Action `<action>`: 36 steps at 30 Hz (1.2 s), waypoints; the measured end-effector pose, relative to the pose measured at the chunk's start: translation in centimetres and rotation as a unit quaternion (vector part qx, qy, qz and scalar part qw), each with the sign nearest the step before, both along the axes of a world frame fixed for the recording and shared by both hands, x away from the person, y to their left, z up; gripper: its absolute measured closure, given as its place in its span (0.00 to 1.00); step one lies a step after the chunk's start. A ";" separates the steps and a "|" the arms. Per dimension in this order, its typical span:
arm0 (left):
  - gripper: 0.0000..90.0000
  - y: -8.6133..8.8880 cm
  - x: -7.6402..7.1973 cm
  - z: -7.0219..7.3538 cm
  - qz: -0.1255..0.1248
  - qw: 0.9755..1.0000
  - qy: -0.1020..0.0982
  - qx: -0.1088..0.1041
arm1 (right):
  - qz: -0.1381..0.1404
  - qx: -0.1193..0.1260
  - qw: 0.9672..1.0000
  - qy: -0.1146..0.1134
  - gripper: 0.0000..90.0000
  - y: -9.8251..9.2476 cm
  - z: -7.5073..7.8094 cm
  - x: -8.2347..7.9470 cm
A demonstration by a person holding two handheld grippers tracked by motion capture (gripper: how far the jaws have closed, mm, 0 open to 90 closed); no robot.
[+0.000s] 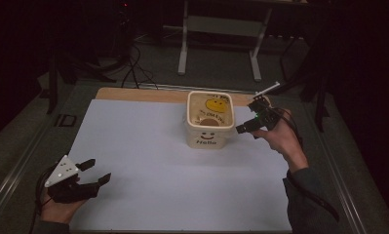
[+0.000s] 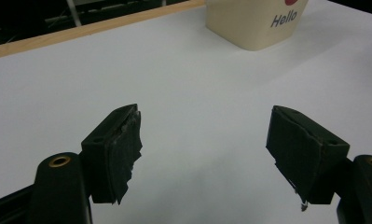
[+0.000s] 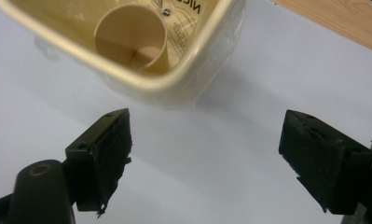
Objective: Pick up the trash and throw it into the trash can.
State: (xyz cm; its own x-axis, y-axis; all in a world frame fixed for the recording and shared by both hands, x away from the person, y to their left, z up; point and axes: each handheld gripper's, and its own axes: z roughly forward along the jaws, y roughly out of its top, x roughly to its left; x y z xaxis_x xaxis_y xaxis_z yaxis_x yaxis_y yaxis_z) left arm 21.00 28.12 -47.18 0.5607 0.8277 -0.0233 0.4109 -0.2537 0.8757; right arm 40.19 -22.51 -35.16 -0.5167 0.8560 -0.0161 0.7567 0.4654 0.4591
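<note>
Cream square plastic tub [image 1: 210, 120], paper cup [image 3: 131, 43] inside: likely light, thin-walled, flexible. Pinch the rim. Right claw [image 3: 204, 154] and left claw [image 2: 204, 149] both gape, empty.

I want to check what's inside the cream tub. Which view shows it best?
The right gripper view: it looks into the tub at a paper cup inside. The high view shows the interior small and dim; the left gripper view shows its outer wall.

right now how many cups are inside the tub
1. A single cup stands inside the cream tub, near one corner, beside the open right gripper. Parts of the tub's inside are out of sight, so another could be hidden.
</note>
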 end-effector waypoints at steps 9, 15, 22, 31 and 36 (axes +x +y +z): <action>0.29 0.1 0.0 -0.1 0.001 1.000 0.002 0.000 | 0.019 0.039 0.998 -0.052 0.17 -1.6 -2.7 -3.3; 0.29 0.0 0.1 -0.1 0.001 1.000 0.004 -0.001 | 0.033 0.072 0.994 -0.077 0.17 -2.5 -3.6 -5.2; 0.29 0.1 0.1 -0.2 0.003 1.000 0.004 -0.001 | 0.041 0.098 0.987 -0.120 0.17 -3.4 -5.2 -7.2; 0.29 0.2 0.1 -0.2 0.003 1.000 0.005 -0.004 | 0.063 0.125 0.975 -0.169 0.16 -3.5 -6.8 -9.6; 0.29 0.2 0.1 -0.2 0.003 1.000 0.005 -0.003 | 0.066 0.142 0.972 -0.177 0.15 -4.1 -7.7 -10.3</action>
